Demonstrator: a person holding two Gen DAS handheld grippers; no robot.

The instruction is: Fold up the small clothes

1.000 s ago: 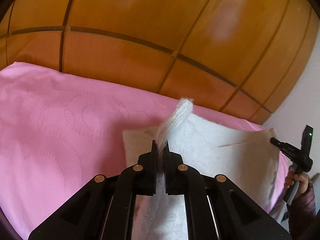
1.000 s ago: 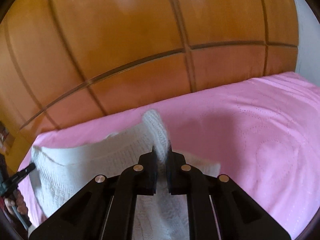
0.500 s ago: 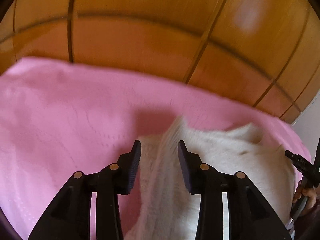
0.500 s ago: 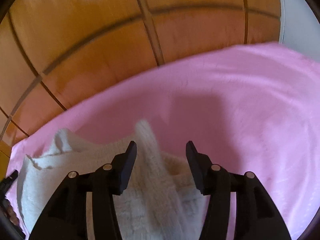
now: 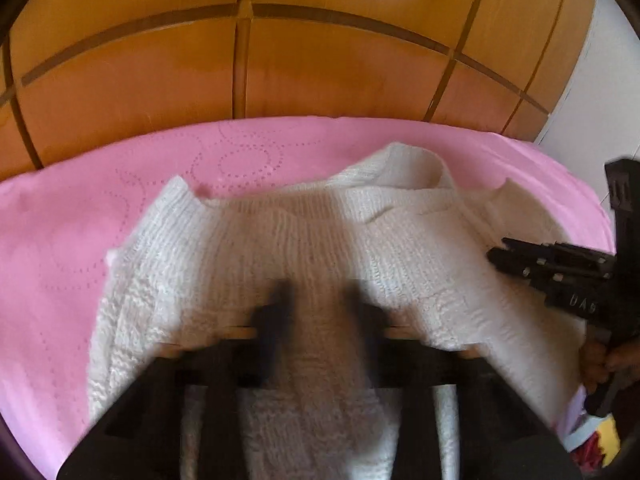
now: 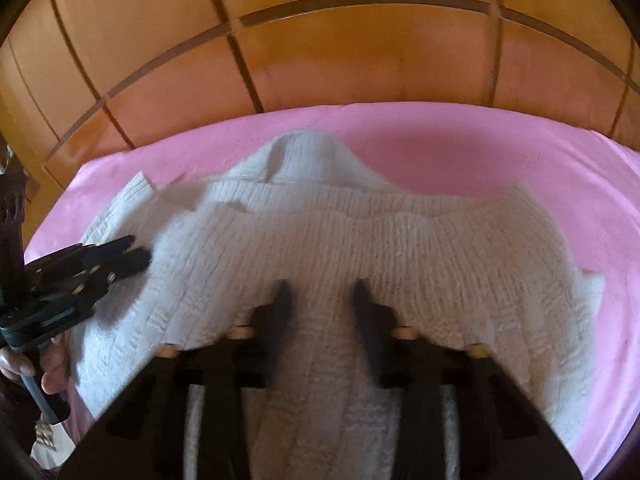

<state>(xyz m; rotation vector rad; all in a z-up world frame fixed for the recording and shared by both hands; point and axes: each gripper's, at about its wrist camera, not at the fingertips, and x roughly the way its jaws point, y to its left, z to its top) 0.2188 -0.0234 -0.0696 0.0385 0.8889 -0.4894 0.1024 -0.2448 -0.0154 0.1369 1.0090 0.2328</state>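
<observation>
Sweater (image 5: 320, 240) lies on the pink bed (image 5: 100, 220), under both grippers. Its knit sits between the closing jaws of the left gripper (image 5: 316, 300); the right gripper (image 6: 320, 296) also looks parted over it. Blur smears both, so we cannot tell whether the pads touch. Its near end is cut off. It is cream and ribbed.
</observation>
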